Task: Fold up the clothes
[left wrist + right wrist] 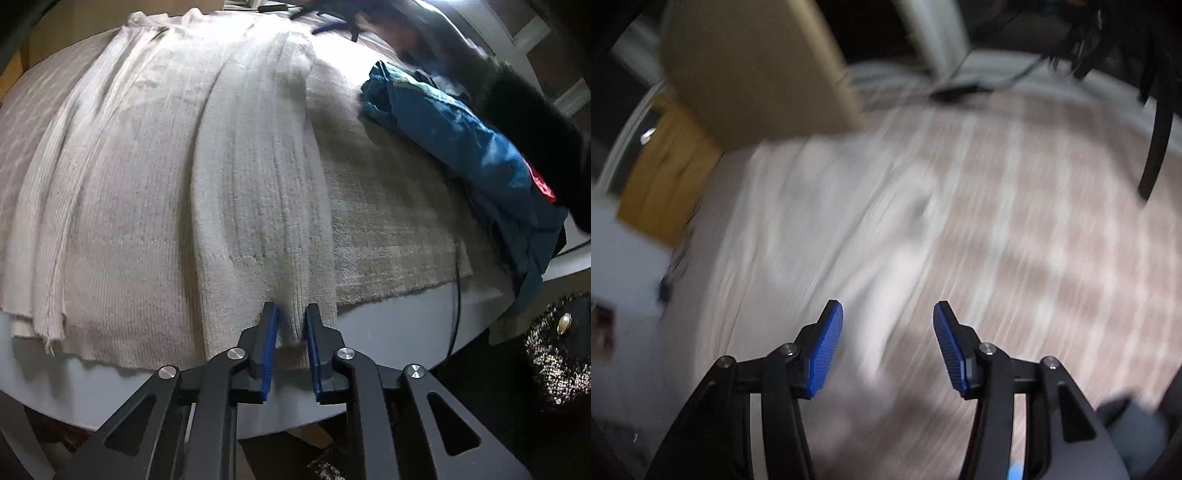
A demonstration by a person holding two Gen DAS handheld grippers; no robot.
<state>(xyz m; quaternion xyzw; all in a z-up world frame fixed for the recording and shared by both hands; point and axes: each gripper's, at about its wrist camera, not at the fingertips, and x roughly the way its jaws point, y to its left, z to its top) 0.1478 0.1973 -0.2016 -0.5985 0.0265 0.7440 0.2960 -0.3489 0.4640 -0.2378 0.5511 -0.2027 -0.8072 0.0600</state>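
Observation:
A cream ribbed knit sweater [140, 192] lies spread over the table, its sleeve [258, 206] folded lengthwise down the body toward me. My left gripper [291, 326] is at the table's near edge, its blue pads pinching the sleeve's cuff from both sides. In the blurred right wrist view, my right gripper [888, 326] hovers open over the sweater's pale fabric [812, 229], with nothing between its fingers.
A beige patterned cloth [391, 229] [1041, 221] covers the round grey table [391, 328]. A crumpled blue garment [465, 144] and dark clothing [532, 122] lie at the right. A black cable [456, 295] hangs over the edge. A tan chair back [750, 62] stands beyond the table.

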